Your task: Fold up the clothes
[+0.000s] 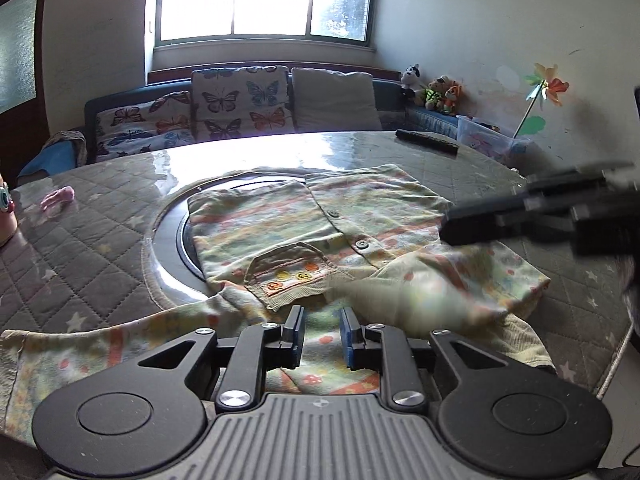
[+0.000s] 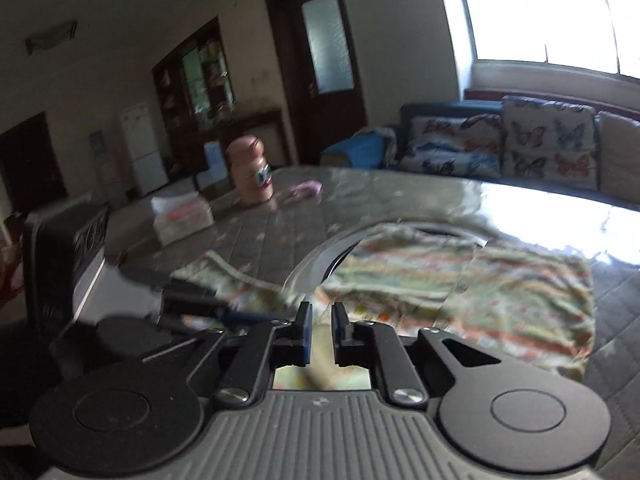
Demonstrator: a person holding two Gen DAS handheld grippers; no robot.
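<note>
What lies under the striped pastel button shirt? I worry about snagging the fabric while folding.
Under the striped pastel button shirt a dark round inset with a glossy rim shows at its left, within the grey quilted table cover. The rest is covered.

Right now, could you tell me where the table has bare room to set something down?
Bare quilted table lies between the shirt and the pink item, and between the shirt and the remote. The near edge is crowded.

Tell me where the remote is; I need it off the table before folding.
In the left wrist view the remote lies at the table's far right edge, beyond the shirt and left of the plastic bin.
</note>
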